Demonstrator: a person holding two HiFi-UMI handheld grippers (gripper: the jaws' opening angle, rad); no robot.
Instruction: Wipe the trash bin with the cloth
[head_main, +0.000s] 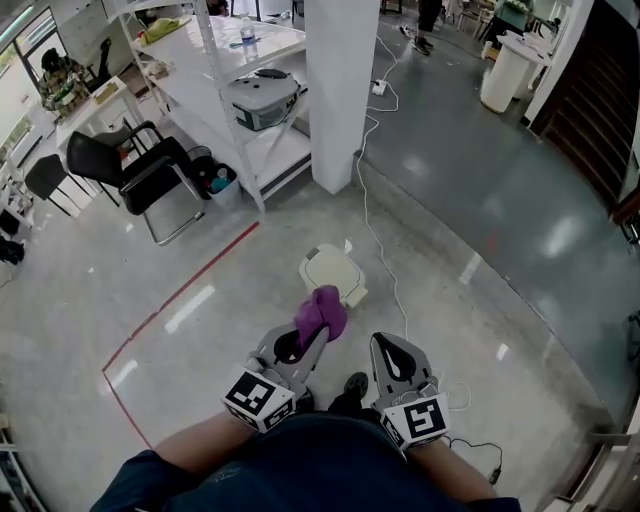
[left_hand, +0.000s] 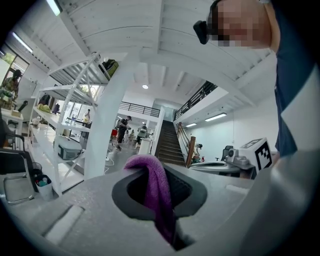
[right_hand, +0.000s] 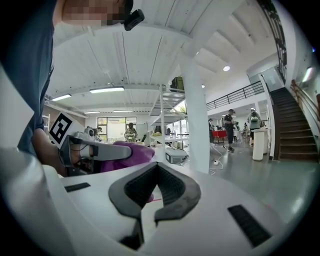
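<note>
My left tool (head_main: 316, 336) is clamped shut on the purple cloth (head_main: 322, 312). In the left gripper view, the cloth (left_hand: 156, 192) runs up between the dark pads and folds over the tip in a soft bunch. My right tool (head_main: 388, 343) is held just beside the left one, a little to its right. Its jaws are closed together with nothing between them, and only floor shows through the small gap in the pads in the right gripper view. From that side I also see the left tool (right_hand: 102, 151) with the cloth (right_hand: 131, 155) bulging out past its end. The trash bin (head_main: 331, 272) is a small white one with its lid down. It stands on the grey floor (head_main: 480, 230) straight ahead of both tools and nearer the left one. In the head view the bunched cloth overlaps the bin's near edge, but I cannot tell whether it touches the lid. Beyond the bin rises a white pillar (head_main: 340, 90). A white cable (head_main: 382, 262) trails past the bin's right side, and a red line (head_main: 180, 295) crosses the floor to its left.
</note>
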